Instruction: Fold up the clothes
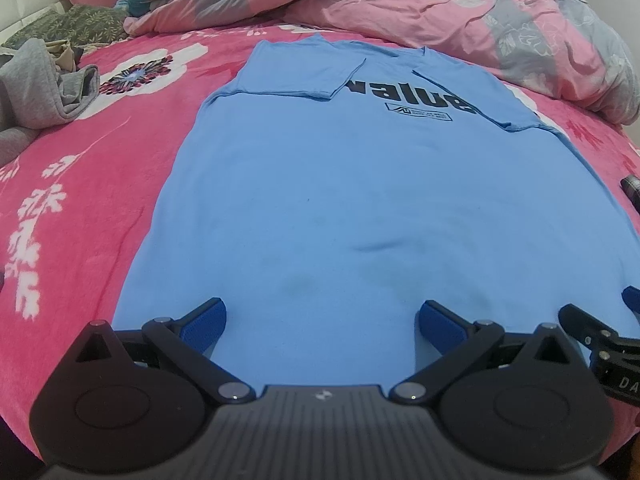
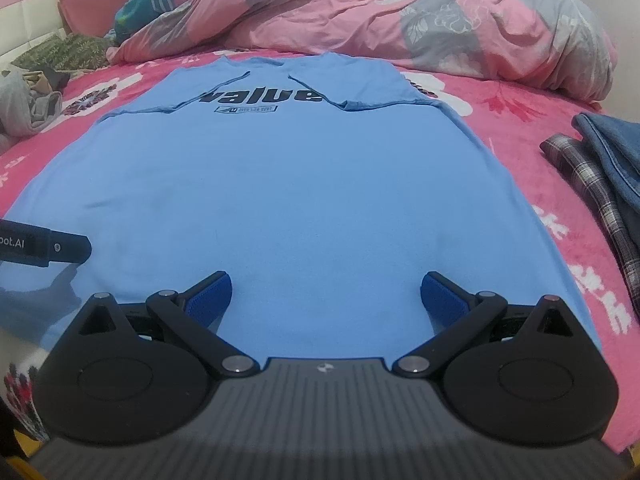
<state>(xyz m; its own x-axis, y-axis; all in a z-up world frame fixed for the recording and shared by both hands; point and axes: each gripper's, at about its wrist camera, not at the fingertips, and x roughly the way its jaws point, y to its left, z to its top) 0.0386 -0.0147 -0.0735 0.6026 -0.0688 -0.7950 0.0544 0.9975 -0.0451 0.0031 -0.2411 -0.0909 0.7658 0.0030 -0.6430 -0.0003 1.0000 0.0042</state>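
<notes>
T-shirt [image 1: 340,200] first: my left gripper [image 1: 322,320] has its blue-padded fingers [image 1: 204,326] spread wide and released, nothing between them, poised over the hem end of the light blue fabric; whether they touch the cloth I cannot tell. Same on my other side, where the right gripper [image 2: 326,294] has its fingers [image 2: 210,296] parted and empty above that same hem. In the left wrist view I catch the right gripper's black frame at the right edge, just beside mine, and in the right wrist view the left gripper's dark body pokes in from the left edge, throwing a shadow on the shirt. Moving outward, the shirt lies flat and face up on the bed [image 1: 80,184], both short sleeves folded inward over the chest, partly covering the black "value" print [image 2: 262,97]. Under it is a bright pink blanket with white flowers. Beyond the collar, a rumpled pink and grey duvet [image 2: 400,16] is heaped across the far side. Grey clothing [image 1: 36,88] sits bunched to the left, and a plaid garment [image 2: 592,184] with a dark blue one on top lies to the right.
</notes>
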